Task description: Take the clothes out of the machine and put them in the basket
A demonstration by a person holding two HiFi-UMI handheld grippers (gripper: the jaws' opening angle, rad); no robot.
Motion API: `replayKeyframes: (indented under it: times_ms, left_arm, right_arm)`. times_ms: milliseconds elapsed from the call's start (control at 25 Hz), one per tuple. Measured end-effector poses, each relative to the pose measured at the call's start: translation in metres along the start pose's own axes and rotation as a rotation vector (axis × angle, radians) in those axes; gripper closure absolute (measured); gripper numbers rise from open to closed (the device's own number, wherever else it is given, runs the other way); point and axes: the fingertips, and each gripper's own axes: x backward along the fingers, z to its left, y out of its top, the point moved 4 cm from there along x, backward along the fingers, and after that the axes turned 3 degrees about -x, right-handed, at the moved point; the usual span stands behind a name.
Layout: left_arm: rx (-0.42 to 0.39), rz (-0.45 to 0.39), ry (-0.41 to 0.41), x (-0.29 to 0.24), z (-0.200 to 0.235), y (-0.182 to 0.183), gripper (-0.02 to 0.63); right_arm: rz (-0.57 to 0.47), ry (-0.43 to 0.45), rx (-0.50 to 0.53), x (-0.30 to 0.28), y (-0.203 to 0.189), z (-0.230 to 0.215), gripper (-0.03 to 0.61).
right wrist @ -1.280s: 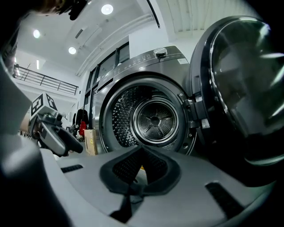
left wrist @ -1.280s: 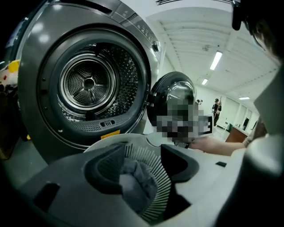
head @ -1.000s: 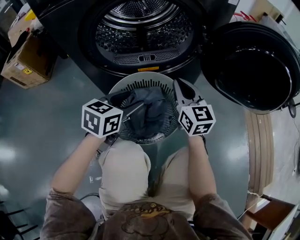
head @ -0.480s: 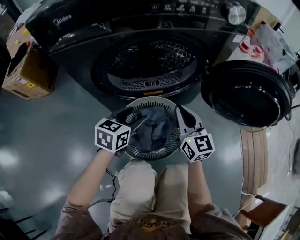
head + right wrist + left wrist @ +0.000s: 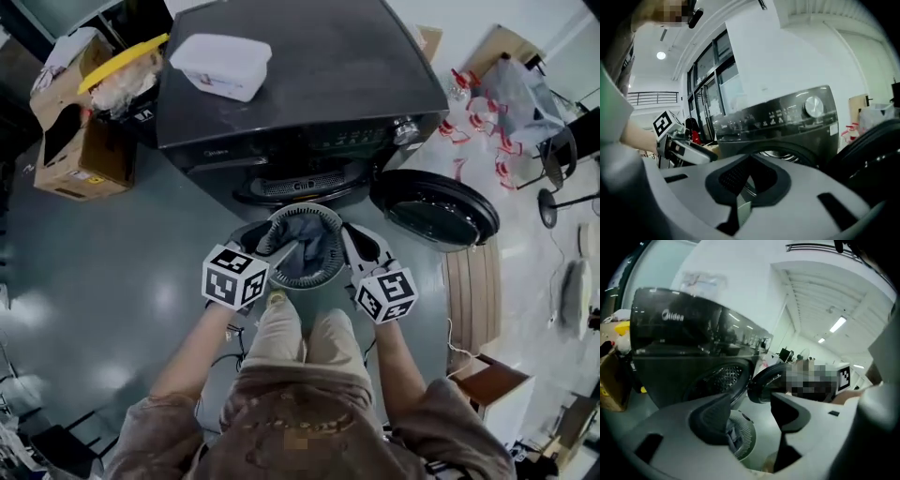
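Dark clothes lie in the white basket at frame centre, just below the open washing machine. What shows of its drum looks empty, so I judge the unloading done. My left tongs stand apart, empty; my right tongs are closed on nothing.

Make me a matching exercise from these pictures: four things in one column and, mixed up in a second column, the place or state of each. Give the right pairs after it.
Things
1. round door
2. white tub
3. grey clothes
4. cardboard box

Places or states
A. in the basket
B. on the floor, beside the machine
C. swung open
D. on top of the machine

Pairs: 1-C, 2-D, 3-A, 4-B
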Motion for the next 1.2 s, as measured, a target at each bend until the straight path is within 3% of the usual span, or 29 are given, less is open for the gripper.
replayKeyframes:
  times_ms: [280,440,640,840,1000,1200]
  left_arm:
    - [0.009,-0.053,-0.033,0.089,-0.047,0.106,0.344]
    - [-0.023,-0.087,-0.065,0.12,-0.063,0.144,0.344]
    - [-0.105,-0.206,-0.116,0.147,-0.068,0.193,0.345]
    - [-0.173,-0.318,-0.121,0.172,-0.064,0.229,0.451]
    - [-0.186,-0.383,-0.101,0.188,-0.06,0.244,0.577]
    - [-0.188,-0.444,-0.098,0.191,-0.065,0.254,0.606]
  right_arm:
    - [0.044,0.012,0.014,0.057,0.127,0.052,0.581]
    - [0.047,0.027,0.032,0.071,0.167,0.073,0.58]
    - [-0.009,0.023,0.086,0.074,0.208,0.088,0.581]
    - [-0.032,0.072,0.098,0.066,0.231,0.105,0.58]
    - [-0.076,0.116,0.101,0.065,0.25,0.115,0.58]
    - [-0.145,0.143,0.131,0.067,0.271,0.111,0.581]
